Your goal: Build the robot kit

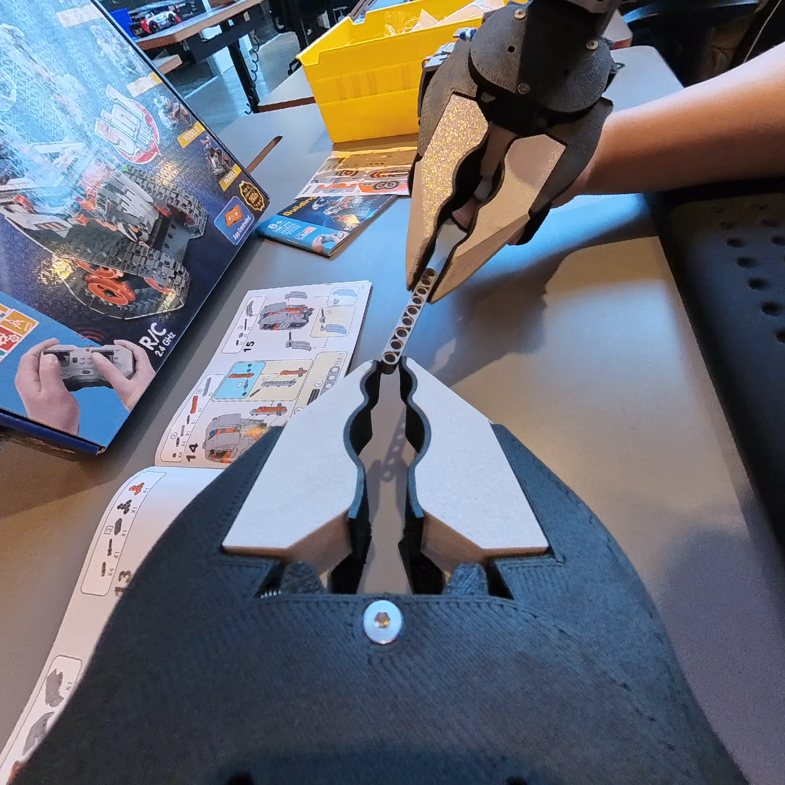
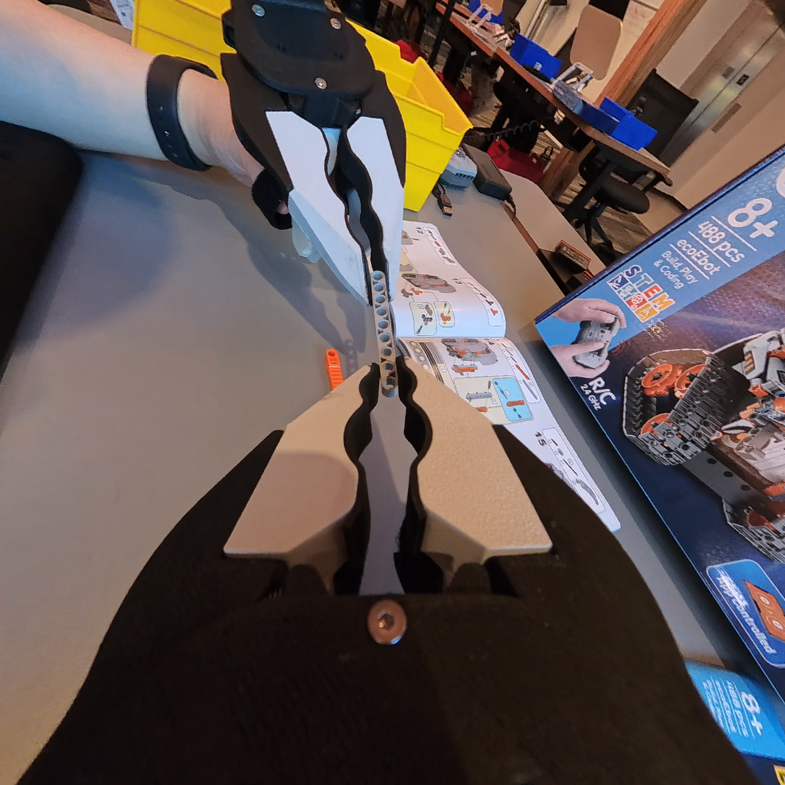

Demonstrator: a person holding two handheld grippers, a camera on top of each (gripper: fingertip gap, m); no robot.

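Left tool [image 1: 388, 365] clenching one end of a grey strip with holes [image 1: 408, 323], tips closing on its last hole. Right tool [image 2: 388, 378] clenching the opposite end of the same strip, seen in the left wrist view reaching in from the far side at [image 1: 424, 284]. Strip hanging clear above the grey bench [image 1: 552, 382], stretching straight between the two pairs of tips and casting a dotted shadow on the surface below. Lying beneath and to one side: open instruction booklet [image 1: 272, 369], its pages curling upward near the left tool. Leaning just beyond the booklet: large blue toy box [image 1: 85, 191] showing a tracked vehicle. Resting farther back: second closed booklet [image 1: 323, 221], a sticker sheet [image 1: 361, 174] and a yellow bin [image 1: 369, 85], all well apart from the strip. Sitting on the bench just beside the right tool's tips in the right wrist view: small orange piece [image 2: 332, 368], touching neither tool. Person's forearms showing behind each tool, one wearing a black wristband [image 2: 170, 114].
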